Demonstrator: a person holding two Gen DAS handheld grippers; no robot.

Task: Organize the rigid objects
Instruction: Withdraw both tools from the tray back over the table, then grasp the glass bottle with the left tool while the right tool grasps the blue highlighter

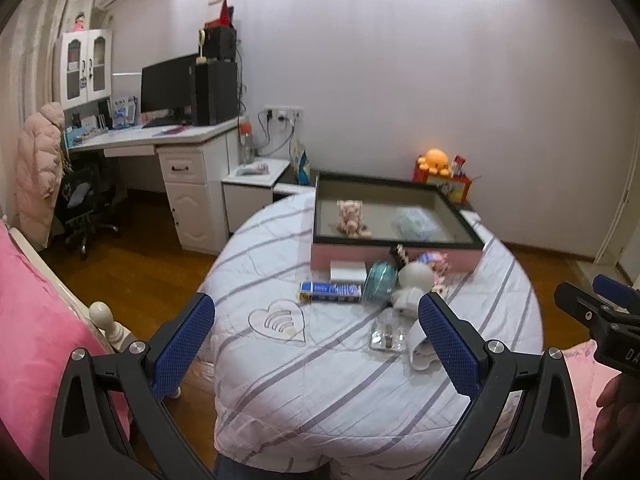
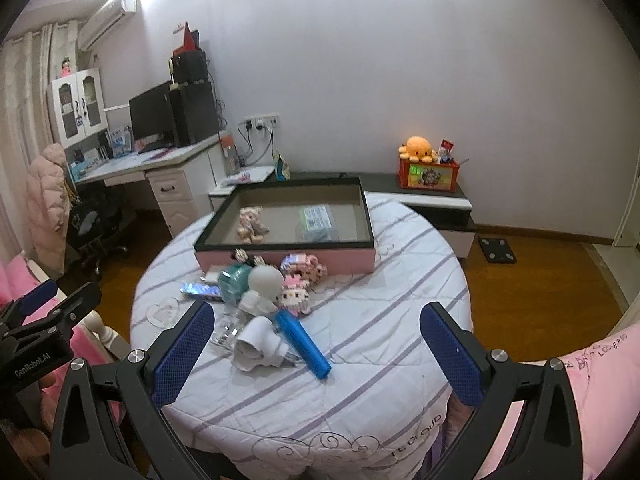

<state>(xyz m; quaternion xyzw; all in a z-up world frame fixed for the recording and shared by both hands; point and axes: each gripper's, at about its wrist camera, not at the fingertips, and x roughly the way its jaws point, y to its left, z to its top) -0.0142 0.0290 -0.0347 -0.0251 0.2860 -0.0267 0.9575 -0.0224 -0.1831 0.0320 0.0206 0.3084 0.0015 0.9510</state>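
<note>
A pink box with a dark rim (image 2: 362,258) (image 1: 400,254) stands on the striped quilt, holding a small block figure (image 2: 250,224) and a clear packet (image 2: 318,222). In front lie a teal round case (image 2: 234,280), a white round-headed toy (image 2: 264,280), pink block figures (image 2: 302,268), a blue cylinder (image 2: 302,338), a white plug adapter (image 2: 256,346) and a blue carton (image 1: 330,292). My left gripper (image 1: 316,344) is open and empty above the quilt's near edge. My right gripper (image 2: 316,354) is open and empty, with the adapter and cylinder between its fingers' line of sight.
The quilt covers a round surface (image 2: 380,320) with wooden floor around it. A white desk with a monitor (image 1: 168,88) stands at the left. A low cabinet carries an orange plush on a red box (image 2: 426,174). Pink bedding (image 1: 36,340) lies at the left.
</note>
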